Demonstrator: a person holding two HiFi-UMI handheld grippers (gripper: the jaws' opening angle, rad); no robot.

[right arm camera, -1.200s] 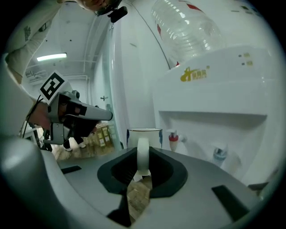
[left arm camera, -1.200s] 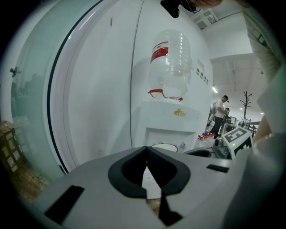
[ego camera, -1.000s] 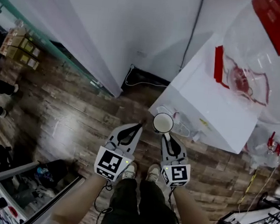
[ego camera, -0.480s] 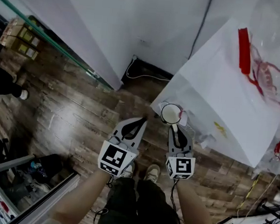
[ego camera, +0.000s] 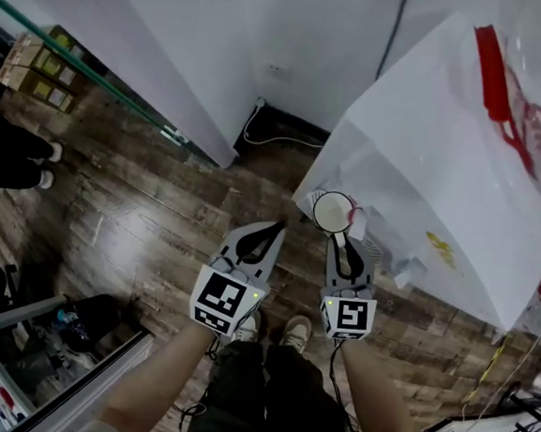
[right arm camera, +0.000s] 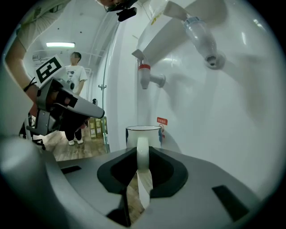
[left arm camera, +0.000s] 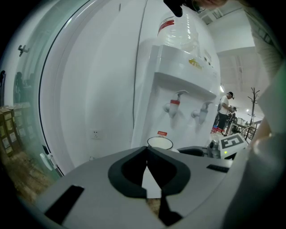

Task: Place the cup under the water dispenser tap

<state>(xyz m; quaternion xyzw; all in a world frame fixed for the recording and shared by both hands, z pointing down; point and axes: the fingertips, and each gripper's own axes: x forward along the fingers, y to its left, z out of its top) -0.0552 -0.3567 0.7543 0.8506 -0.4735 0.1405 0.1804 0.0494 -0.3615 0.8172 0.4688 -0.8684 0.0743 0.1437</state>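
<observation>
A white cup with a dark rim hangs in the air by its handle, which my right gripper clamps; the jaws are opening slightly with the handle still between them. In the right gripper view the cup stands upright close to the white water dispenser, below its red-collared tap; a second tap is nearer. My left gripper is shut and holds nothing, to the left of the cup. From the left gripper view the cup sits below both taps.
A large water bottle with a red label tops the dispenser. A black cable and wall socket lie at the wall's foot. Cartons stand far left, a dark case bottom left. A person stands behind.
Both grippers have sunk and come closer to the dispenser's front. The cup, still held by its handle, has moved with the right gripper toward the taps.
</observation>
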